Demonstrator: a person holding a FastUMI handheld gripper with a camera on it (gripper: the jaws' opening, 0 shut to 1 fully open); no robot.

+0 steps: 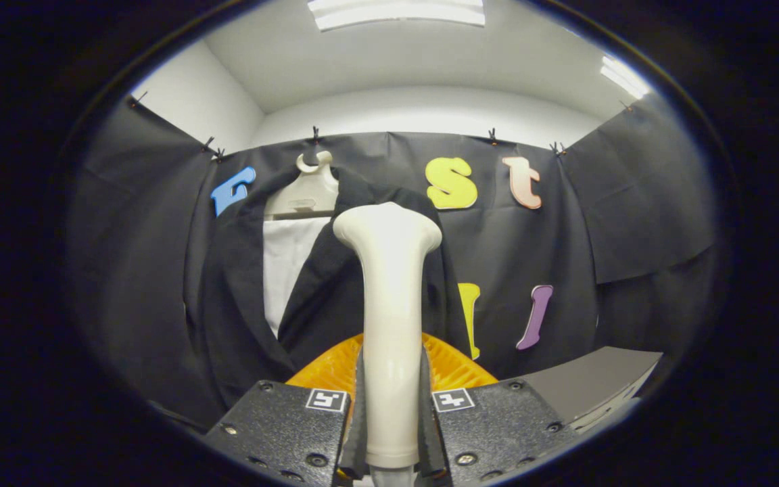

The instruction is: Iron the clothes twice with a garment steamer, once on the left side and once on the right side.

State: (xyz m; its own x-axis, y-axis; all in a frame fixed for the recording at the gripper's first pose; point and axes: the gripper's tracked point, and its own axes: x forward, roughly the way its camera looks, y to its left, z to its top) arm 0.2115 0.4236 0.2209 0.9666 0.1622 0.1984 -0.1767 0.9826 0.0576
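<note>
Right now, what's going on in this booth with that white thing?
A hand-held gripper is shut on the white garment steamer, both fingers pressing its handle, head up. Just beyond it a dark jacket over a white shirt hangs on a hanger against the wall. The steamer head stands before the jacket's right front panel.

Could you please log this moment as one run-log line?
gripper: shut on steamer | steamer: upright between fingers, head raised before jacket | jacket: on hanger

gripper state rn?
Gripper: closed, both fingers pressing the handle of the steamer, held upright in front of the dark jacket on its hanger.
</note>
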